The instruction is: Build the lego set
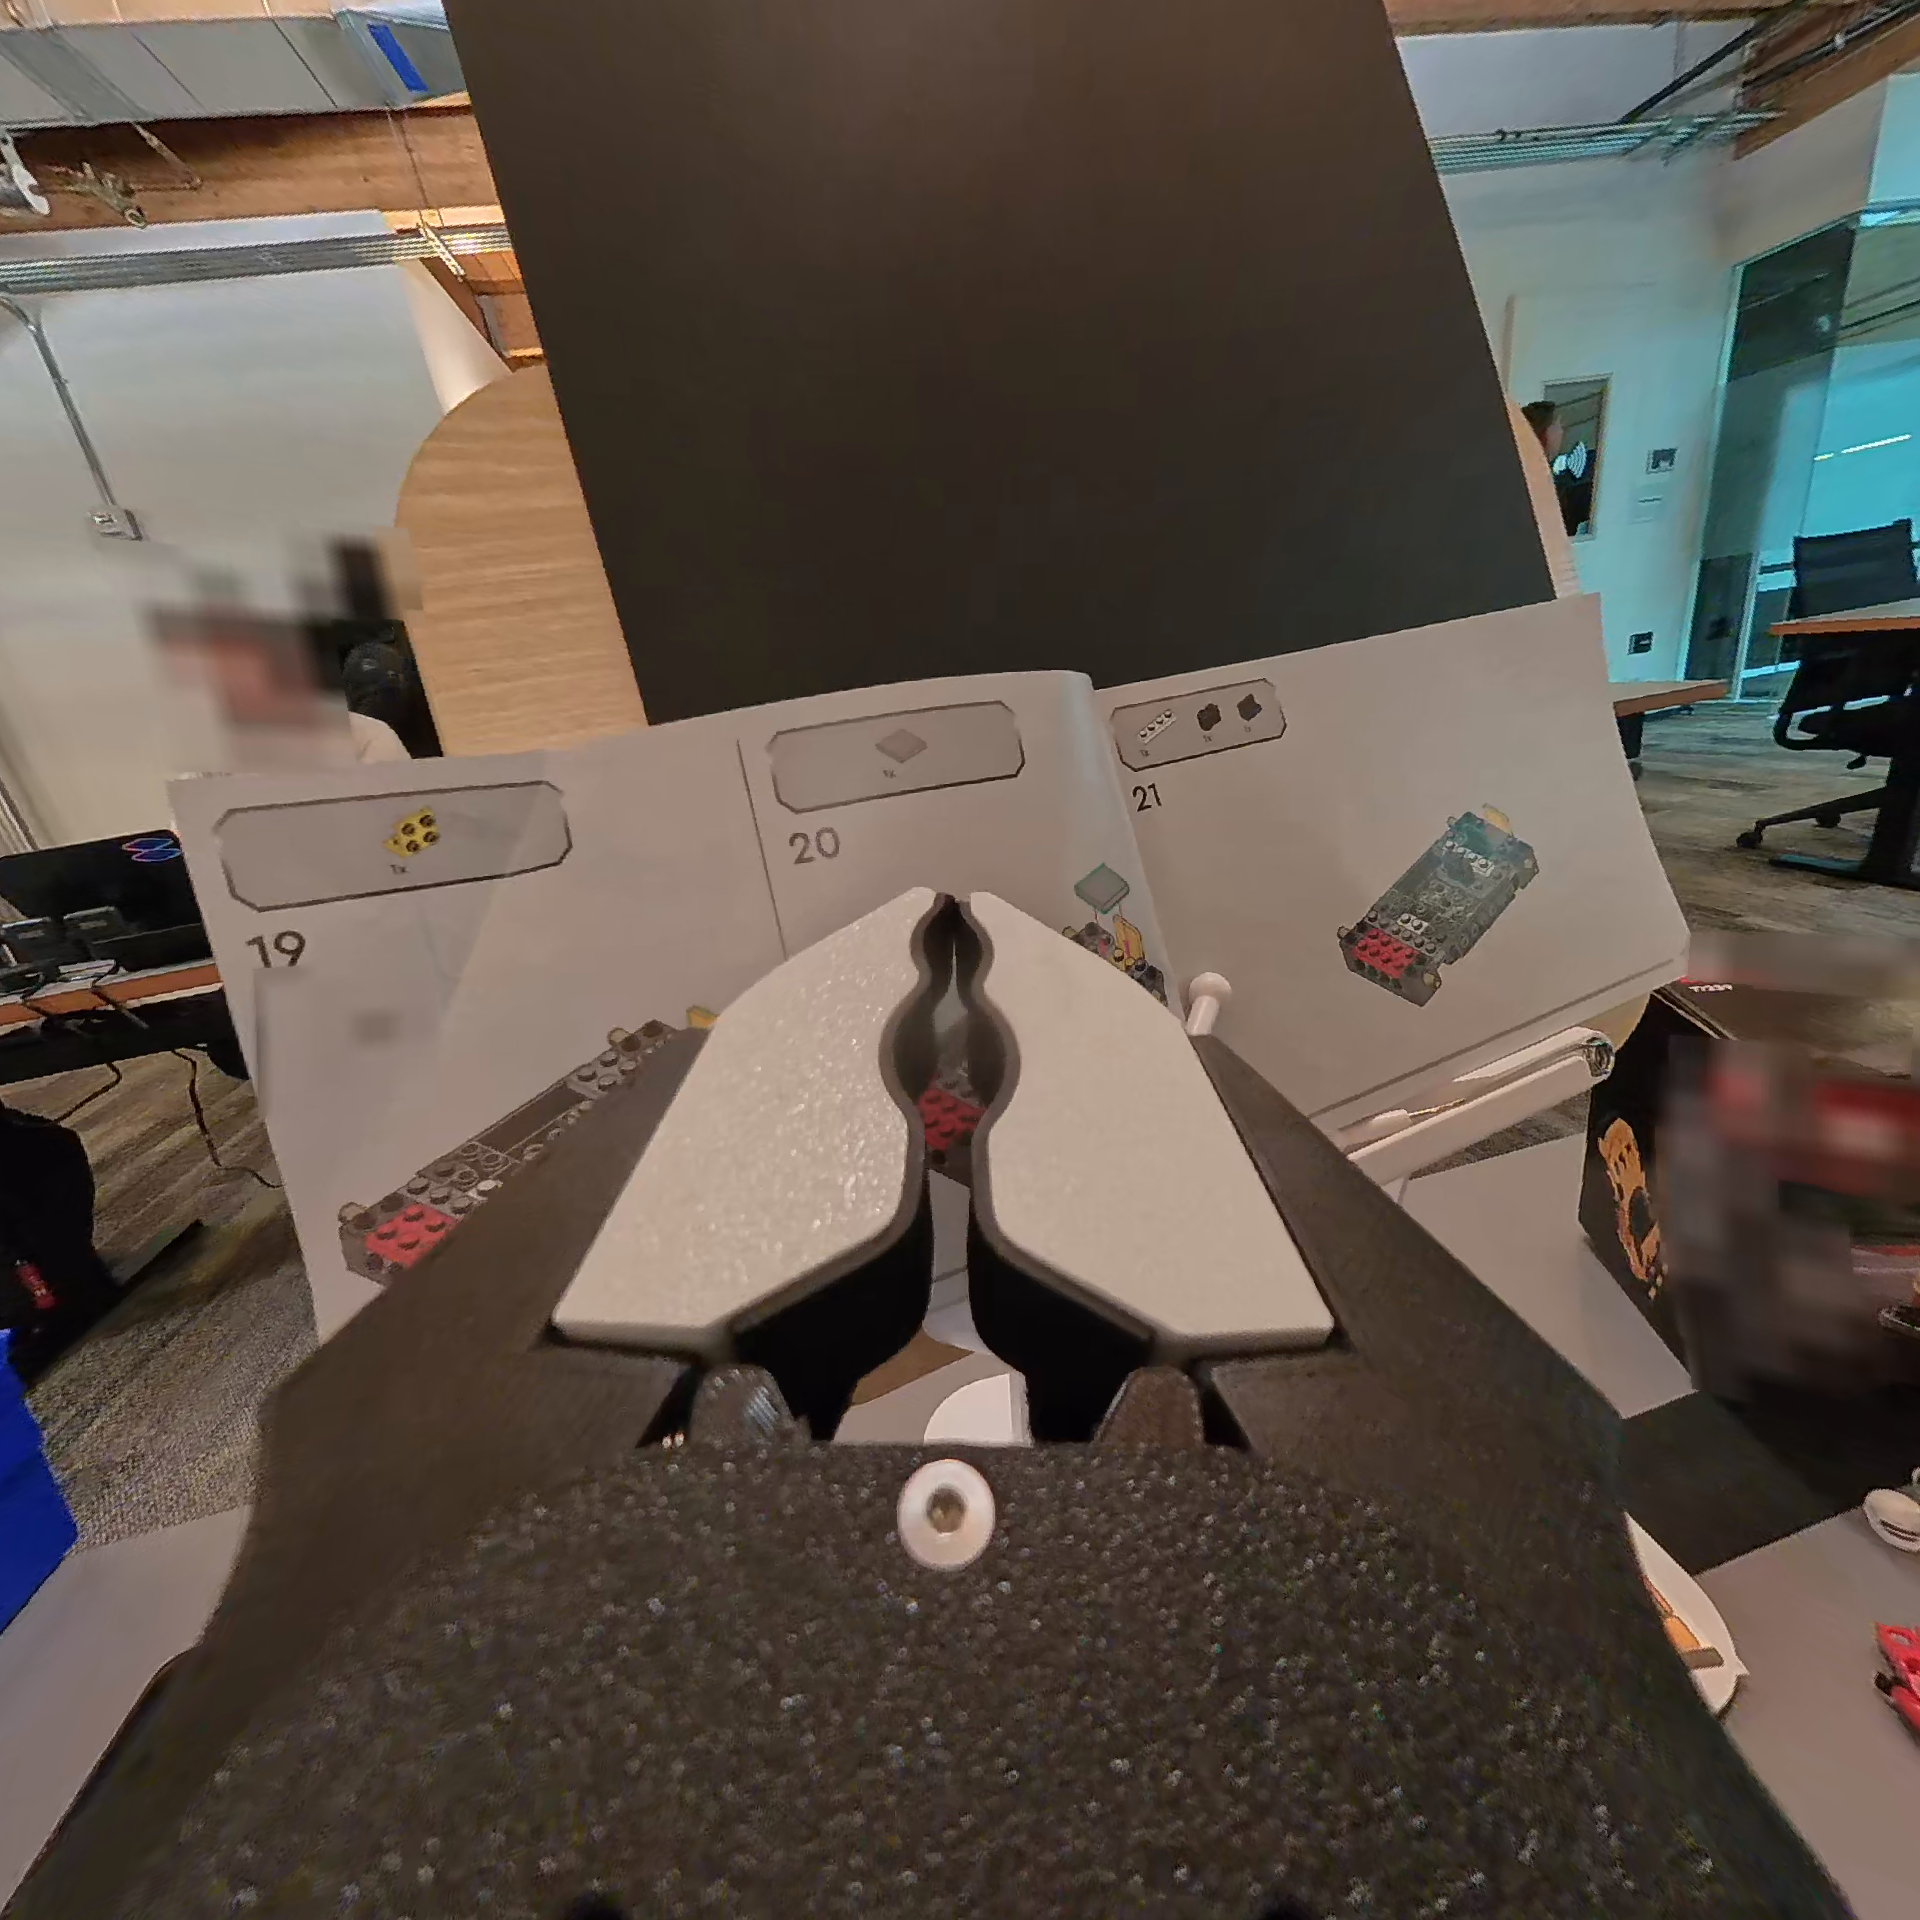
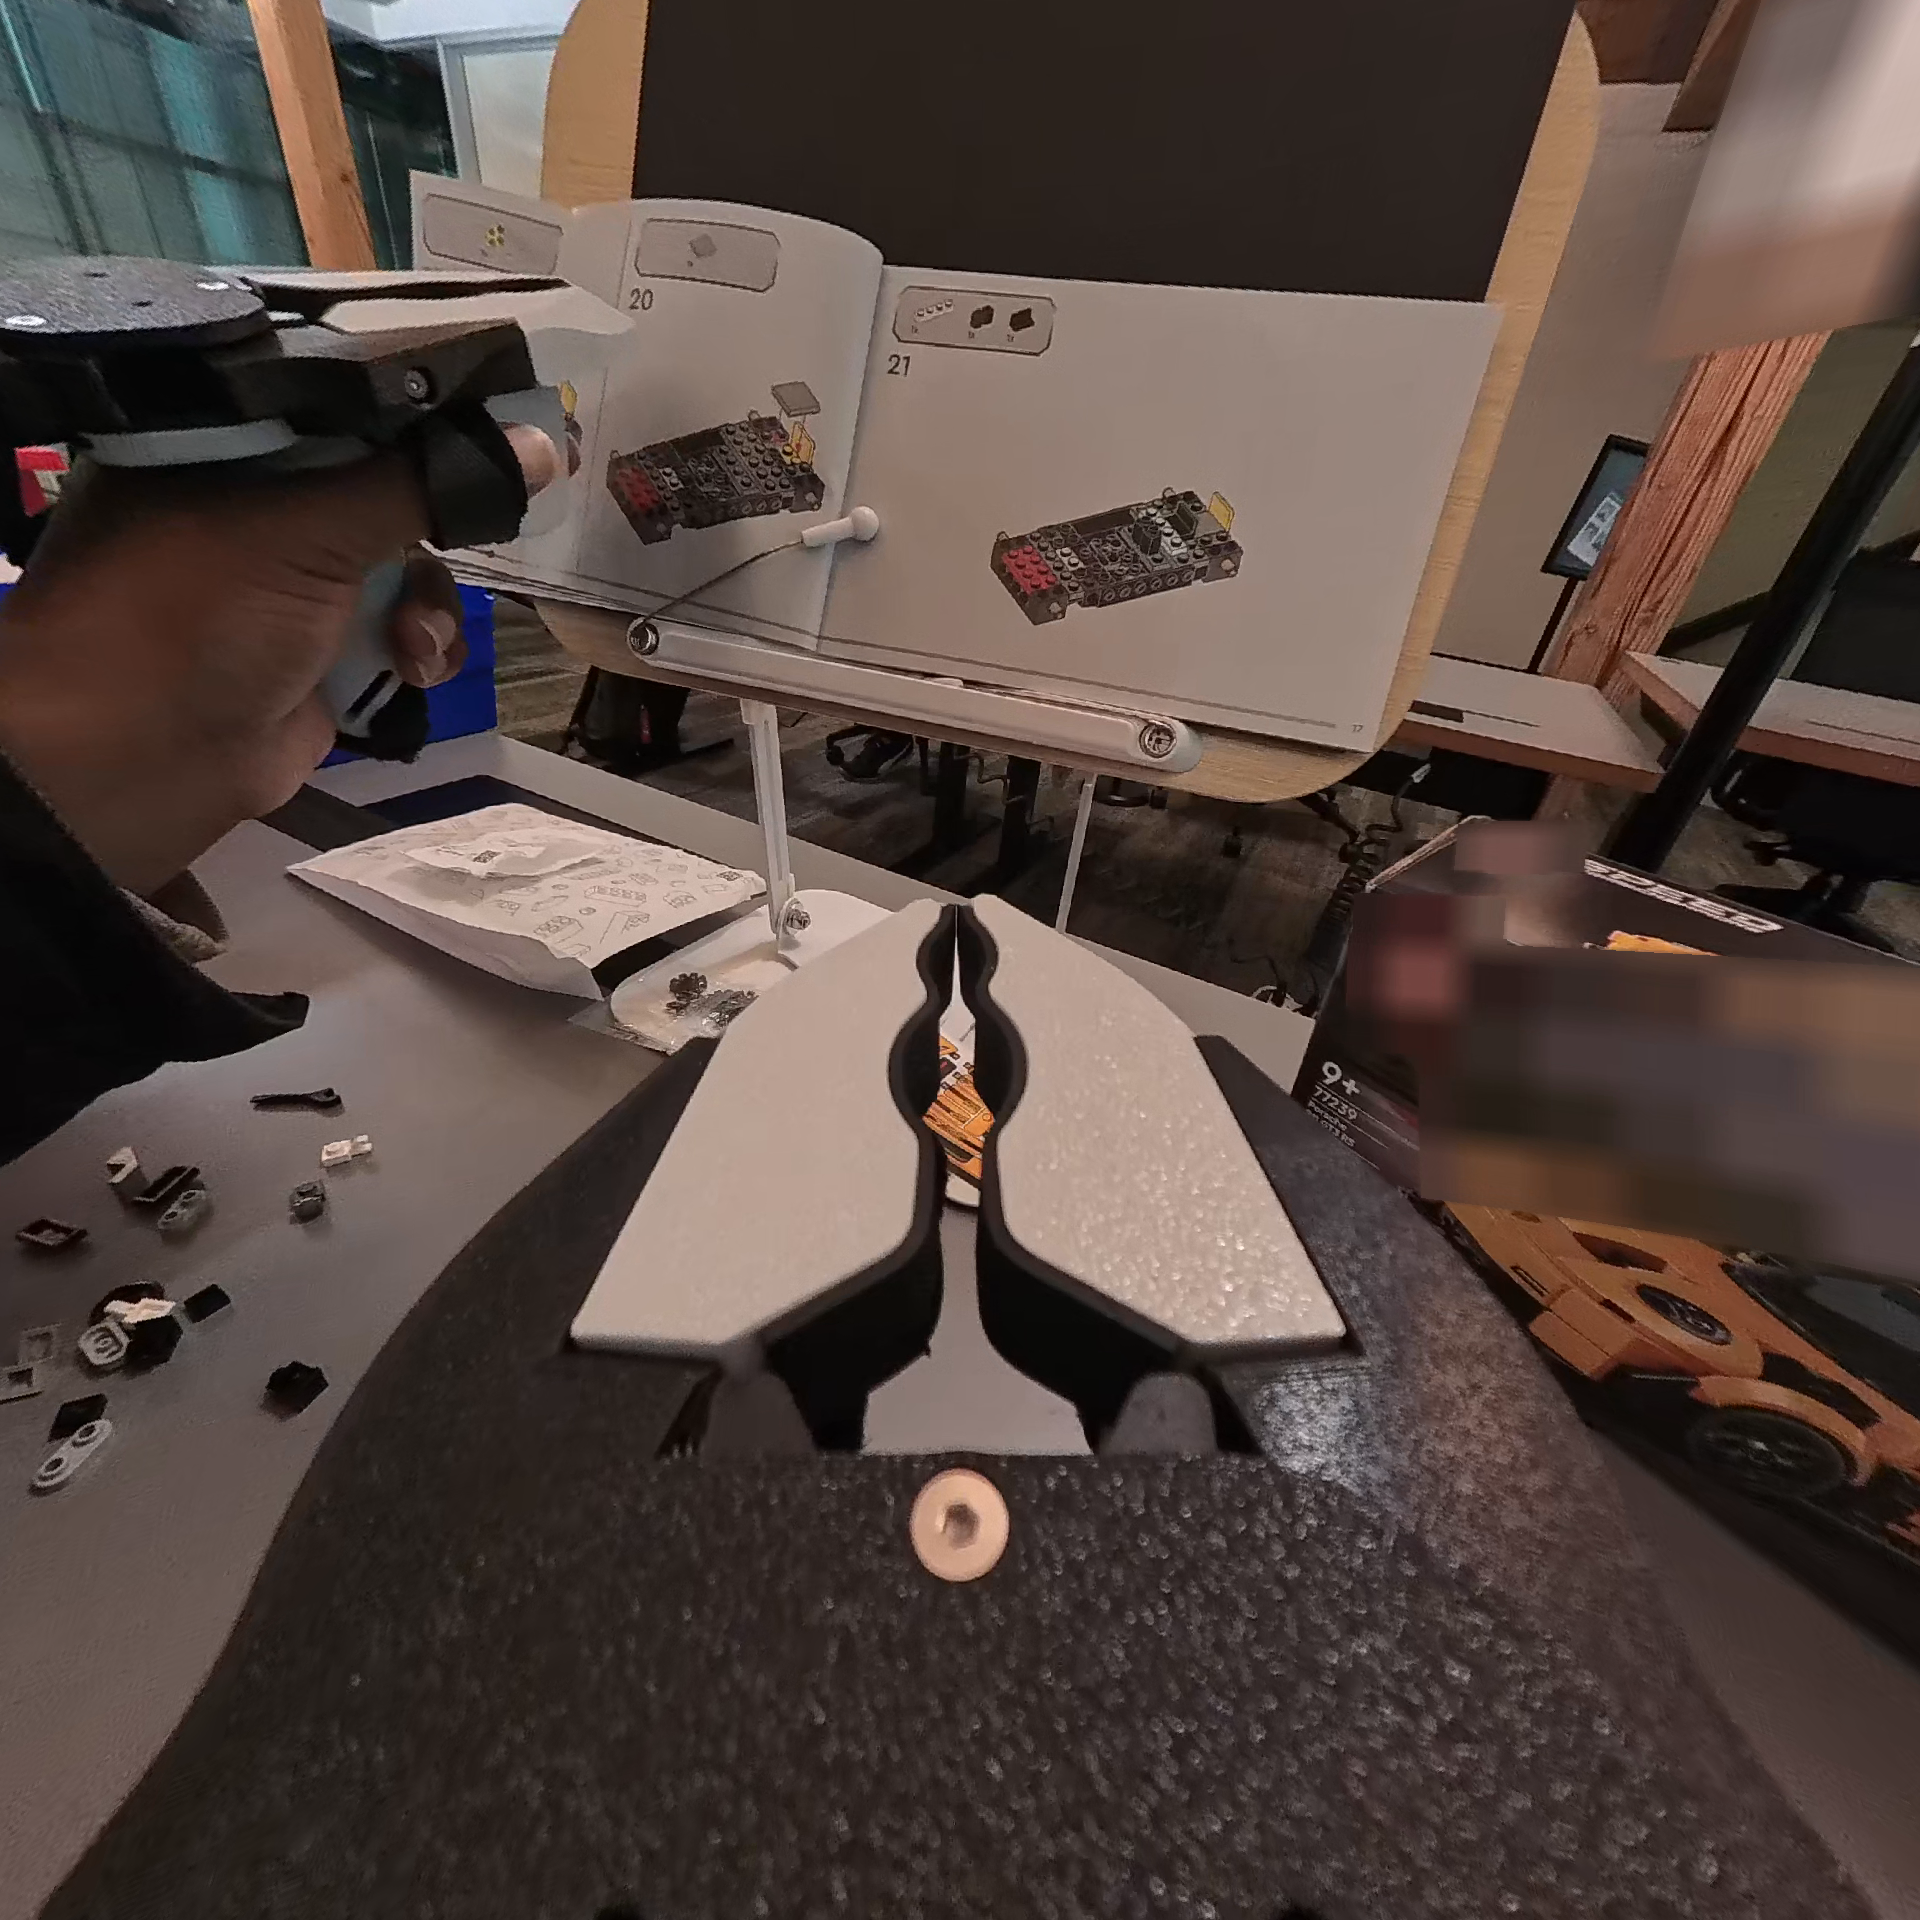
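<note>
— Two grippers, both with fingers pressed together at the tips and nothing between them. Start with the biggest thing?

— That is the grey table (image 2: 436,1049), filling the lower left of the right wrist view. Above it, across the upper middle, a dark board (image 2: 1091,135) backs a wooden book stand (image 2: 1299,769), with the open instruction booklet (image 2: 1143,499) leaning on it.

— And in the left wrist view?

— The same instruction booklet (image 1: 1351,831) spans the middle of the frame, right behind the left gripper (image 1: 954,914), whose closed tips sit in front of the centre page. Whether they touch the paper I cannot tell.

— The right gripper?

— The right gripper (image 2: 956,920) sits centre frame over the table, tips meeting, only the wavy gap further back left clear. At the right edge stands the set's box (image 2: 1662,1340), black with an orange car pictured on it.

— The left gripper shows there too?

— Yes, upper left, held in a hand (image 2: 208,644) in front of the booklet's left page.

— Where are the bricks?

— A white paper bag (image 2: 520,883) lies left of centre, beside a small clear bag of dark parts (image 2: 696,997) at the stand's foot. The loose pieces (image 2: 145,1288), black, grey and white, are scattered at the lower left edge of the table, well apart from both grippers.
</note>
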